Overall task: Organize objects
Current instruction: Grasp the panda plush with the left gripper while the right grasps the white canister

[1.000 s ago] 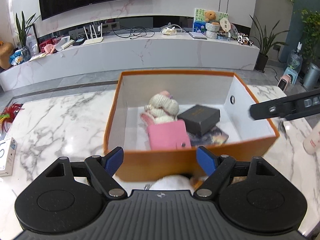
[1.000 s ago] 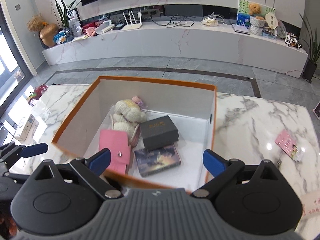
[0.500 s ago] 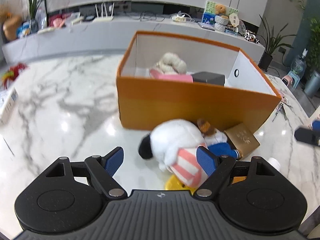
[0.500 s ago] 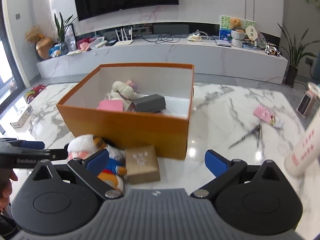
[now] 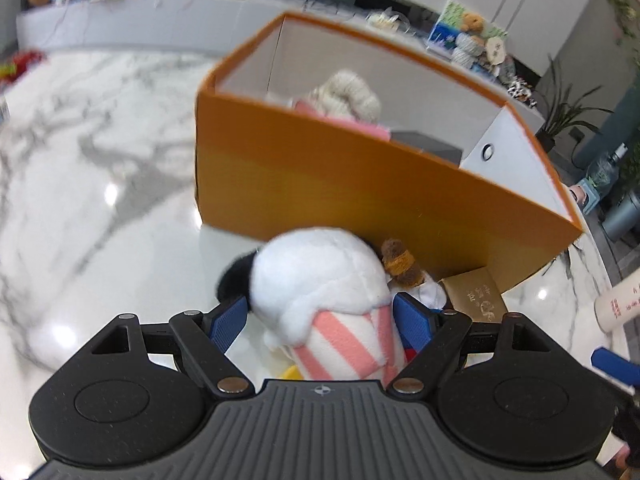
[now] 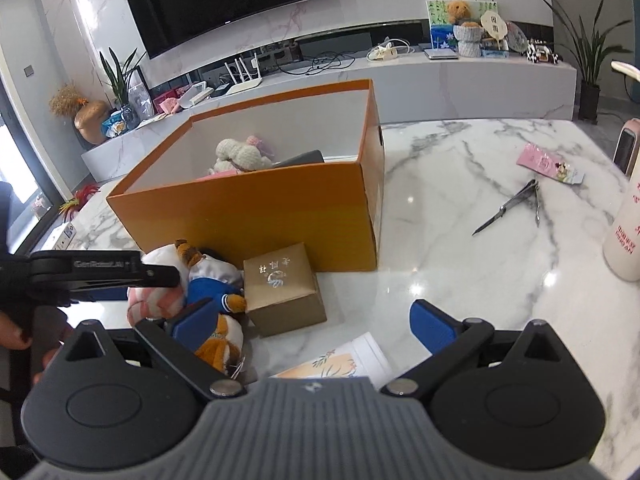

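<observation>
An orange box (image 5: 360, 184) stands on the marble table and holds a cream knitted toy (image 5: 348, 94), a pink wallet and a dark box. In front of it lies a white plush with a pink-striped body (image 5: 320, 292). My left gripper (image 5: 320, 320) is open with a finger on each side of this plush, not closed on it. A brown-and-blue plush (image 6: 212, 292) and a small kraft box (image 6: 284, 288) lie beside it. My right gripper (image 6: 312, 320) is open and empty above a paper cup (image 6: 348, 360).
Scissors (image 6: 512, 208) and a pink packet (image 6: 550, 164) lie on the table at the right. A cream bottle (image 6: 624, 232) stands at the far right edge. A white packet (image 6: 64, 236) sits at the left edge.
Both grippers have dropped from above the box to table level in front of it. My left gripper has moved forward around the white plush.
</observation>
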`<control>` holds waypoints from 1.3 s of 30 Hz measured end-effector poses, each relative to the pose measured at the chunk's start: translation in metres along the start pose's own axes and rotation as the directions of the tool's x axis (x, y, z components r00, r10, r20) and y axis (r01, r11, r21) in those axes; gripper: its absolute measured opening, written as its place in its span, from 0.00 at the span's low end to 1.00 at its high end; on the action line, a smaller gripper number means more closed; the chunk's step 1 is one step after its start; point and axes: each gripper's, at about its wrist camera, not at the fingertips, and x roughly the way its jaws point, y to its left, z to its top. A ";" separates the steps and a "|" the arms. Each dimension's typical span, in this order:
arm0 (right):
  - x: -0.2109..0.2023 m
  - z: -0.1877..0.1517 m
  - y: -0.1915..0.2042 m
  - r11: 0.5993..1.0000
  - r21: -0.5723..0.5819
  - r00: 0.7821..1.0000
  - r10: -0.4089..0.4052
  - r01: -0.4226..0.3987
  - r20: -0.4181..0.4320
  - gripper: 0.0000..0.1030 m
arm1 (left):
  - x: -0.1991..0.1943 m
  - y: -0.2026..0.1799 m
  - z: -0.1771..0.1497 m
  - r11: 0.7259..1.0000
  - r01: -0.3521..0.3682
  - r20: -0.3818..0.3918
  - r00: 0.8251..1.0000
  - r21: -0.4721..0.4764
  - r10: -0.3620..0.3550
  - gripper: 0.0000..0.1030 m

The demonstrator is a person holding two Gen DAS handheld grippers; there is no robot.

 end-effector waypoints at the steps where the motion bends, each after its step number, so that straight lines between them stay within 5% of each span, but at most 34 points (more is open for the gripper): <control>1: 0.000 0.000 0.000 1.000 -0.004 1.000 0.001 -0.001 -0.002 0.99 | 0.005 0.001 0.000 1.000 0.004 -0.017 1.000 -0.022 -0.004 0.92; 10: 0.012 -0.009 -0.006 1.000 0.011 0.997 -0.011 0.012 -0.072 0.99 | 0.024 0.028 0.001 0.967 0.084 -0.044 0.994 -0.241 -0.098 0.90; 16: 0.030 -0.023 -0.005 0.995 0.036 0.987 -0.084 0.090 -0.138 0.99 | 0.021 0.036 0.002 0.970 0.053 -0.047 0.997 -0.236 -0.065 0.82; 20: 0.039 -0.026 0.002 0.989 -0.004 0.980 -0.146 0.147 -0.134 0.99 | 0.014 0.040 0.003 0.979 -0.014 -0.045 0.999 -0.202 0.005 0.82; 27: 0.064 -0.029 0.024 0.948 -0.105 0.946 -0.310 0.300 -0.091 0.99 | 0.005 0.051 0.004 0.983 -0.033 -0.058 0.998 -0.183 0.023 0.82; 39: 0.050 -0.049 0.021 0.923 -0.333 0.957 -0.251 0.192 -0.146 0.99 | 0.000 0.057 0.005 0.986 -0.035 -0.081 0.996 -0.161 0.022 0.82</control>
